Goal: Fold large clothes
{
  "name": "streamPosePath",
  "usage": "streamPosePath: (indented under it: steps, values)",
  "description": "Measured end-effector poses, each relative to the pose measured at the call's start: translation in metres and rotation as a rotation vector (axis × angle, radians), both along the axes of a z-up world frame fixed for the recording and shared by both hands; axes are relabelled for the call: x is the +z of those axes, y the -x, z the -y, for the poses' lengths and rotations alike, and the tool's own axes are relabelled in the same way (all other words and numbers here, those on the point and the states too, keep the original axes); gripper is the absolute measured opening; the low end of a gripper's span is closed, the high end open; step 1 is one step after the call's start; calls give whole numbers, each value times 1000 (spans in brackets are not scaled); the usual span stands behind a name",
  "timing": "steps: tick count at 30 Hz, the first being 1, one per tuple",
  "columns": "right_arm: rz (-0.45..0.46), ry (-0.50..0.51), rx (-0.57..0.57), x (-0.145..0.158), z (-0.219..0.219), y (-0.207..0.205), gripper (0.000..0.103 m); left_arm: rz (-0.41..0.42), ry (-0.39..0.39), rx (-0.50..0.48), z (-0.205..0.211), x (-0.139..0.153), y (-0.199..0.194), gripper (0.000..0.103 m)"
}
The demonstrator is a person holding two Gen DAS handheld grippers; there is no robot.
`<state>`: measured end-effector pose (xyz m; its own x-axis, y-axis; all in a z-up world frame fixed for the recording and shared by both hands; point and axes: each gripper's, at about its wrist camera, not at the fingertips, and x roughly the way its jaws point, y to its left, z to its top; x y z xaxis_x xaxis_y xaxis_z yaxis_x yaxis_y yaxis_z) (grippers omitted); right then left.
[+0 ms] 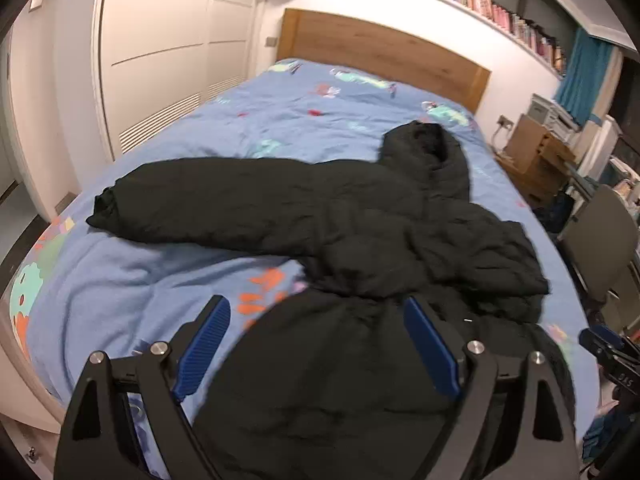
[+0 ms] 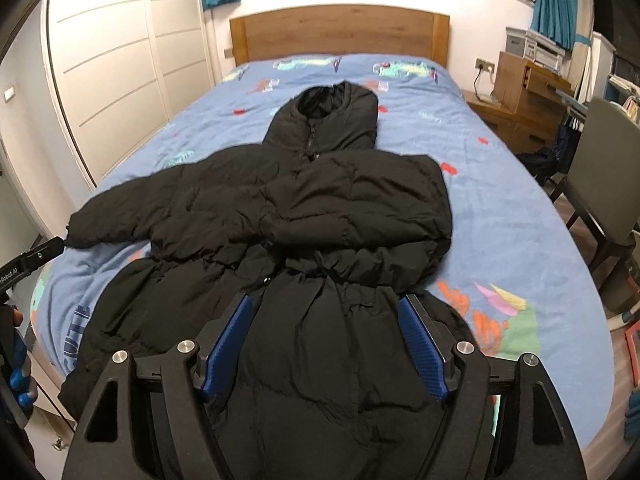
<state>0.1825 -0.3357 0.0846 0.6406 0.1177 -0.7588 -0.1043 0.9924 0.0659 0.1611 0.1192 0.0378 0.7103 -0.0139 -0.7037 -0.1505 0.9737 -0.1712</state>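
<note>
A black hooded puffer coat [image 2: 304, 216] lies front up on the blue bedspread [image 2: 480, 184], hood toward the headboard. Its right sleeve [image 2: 360, 208] is folded across the chest. Its left sleeve [image 1: 208, 208] stretches out flat to the left. My left gripper [image 1: 316, 312] is open and empty above the coat's lower left part. My right gripper [image 2: 326, 312] is open and empty above the coat's skirt, just below the waist. The left gripper's tip also shows at the left edge of the right wrist view [image 2: 36, 260]. The coat also fills the left wrist view [image 1: 360, 240].
A wooden headboard [image 2: 340, 32] stands at the far end. White wardrobe doors [image 2: 112, 60] run along the left. A wooden bedside cabinet [image 2: 520, 96] and a grey chair [image 2: 600, 168] stand to the right of the bed. The bed's near edge is under the grippers.
</note>
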Motion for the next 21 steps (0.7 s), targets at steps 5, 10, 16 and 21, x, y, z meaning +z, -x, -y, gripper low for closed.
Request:
streamPosePath:
  steps: [5, 10, 16, 21]
  values:
    - [-42, 2, -3, -17, -9, -22, 74, -67, 38, 58, -52, -32, -36, 89]
    - [-82, 30, -25, -33, -10, -43, 74, -128, 178, 137, -126, -74, -75, 89]
    - [-118, 38, -70, -47, -3, -64, 74, -125, 413, 343, -220, -115, -98, 89]
    - [-131, 38, -90, -54, 2, -76, 74, -113, 529, 470, -267, -139, -113, 87]
